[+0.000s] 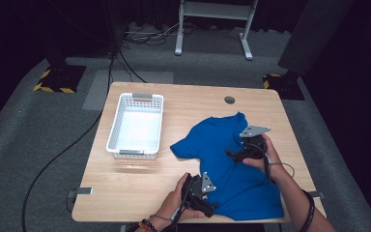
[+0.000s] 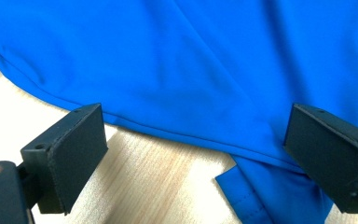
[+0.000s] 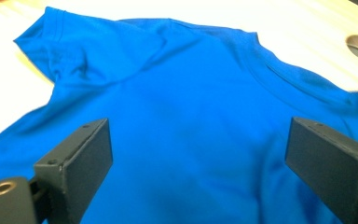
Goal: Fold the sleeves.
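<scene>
High view findings are recorded from the near table edge outward. At the near edge, the left gripper (image 1: 211, 209) is held low at the hem of a blue T-shirt (image 1: 236, 181), which is spread flat on the right half of the wooden table (image 1: 125, 188). In the left gripper view, the jaws are seen standing wide apart, with the hem running between them over bare wood; the right-hand jaw lies over the cloth, and no pinch is made. A folded corner of cloth is noted just below the hem. Farther in, the right gripper (image 1: 233, 153) is held over the shirt's upper body, pointing toward the left sleeve (image 1: 182, 147). In the right gripper view, its jaws are likewise seen spread wide above the fabric, with nothing clamped between them; the sleeve and the collar (image 3: 303, 86) are observed beyond them. Left of the shirt, and apart from it, a white slotted basket (image 1: 118, 123) is stood. A round cable hole (image 1: 229, 100) is noted near the far edge.
</scene>
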A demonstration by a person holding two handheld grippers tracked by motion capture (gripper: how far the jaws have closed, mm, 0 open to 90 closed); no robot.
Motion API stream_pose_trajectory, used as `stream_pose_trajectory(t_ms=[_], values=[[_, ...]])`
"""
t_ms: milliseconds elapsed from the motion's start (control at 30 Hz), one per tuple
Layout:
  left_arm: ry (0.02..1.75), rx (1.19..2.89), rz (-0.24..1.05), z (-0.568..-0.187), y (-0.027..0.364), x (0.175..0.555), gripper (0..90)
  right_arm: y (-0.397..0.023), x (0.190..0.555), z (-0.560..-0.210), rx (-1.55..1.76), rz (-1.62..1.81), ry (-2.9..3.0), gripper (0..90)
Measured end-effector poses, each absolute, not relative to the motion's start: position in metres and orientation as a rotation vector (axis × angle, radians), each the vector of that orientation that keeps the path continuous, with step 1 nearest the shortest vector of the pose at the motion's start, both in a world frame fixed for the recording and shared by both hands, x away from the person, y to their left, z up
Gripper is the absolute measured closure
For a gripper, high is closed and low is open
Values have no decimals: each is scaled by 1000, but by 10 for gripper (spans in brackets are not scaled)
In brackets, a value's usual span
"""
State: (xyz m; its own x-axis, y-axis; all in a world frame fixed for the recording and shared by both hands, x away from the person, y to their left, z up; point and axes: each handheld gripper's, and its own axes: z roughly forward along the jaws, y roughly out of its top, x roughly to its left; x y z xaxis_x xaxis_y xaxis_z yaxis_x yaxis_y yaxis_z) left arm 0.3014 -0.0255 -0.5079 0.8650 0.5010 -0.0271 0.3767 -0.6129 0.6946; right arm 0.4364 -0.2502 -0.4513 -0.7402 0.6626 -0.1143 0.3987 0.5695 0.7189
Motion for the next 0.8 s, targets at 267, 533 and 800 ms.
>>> stream_pose_trajectory(t_ms=[267, 533, 800], values=[[626, 2304, 218, -508, -26, 303, 44, -212, 456, -468, 840, 831, 2527, 91], [617, 2317, 217, -508, -33, 307, 4, -231, 474, -493, 1013, 811, 2614, 61], [615, 2320, 213, -508, -34, 307, 3, -251, 475, -494, 1034, 802, 2606, 37]])
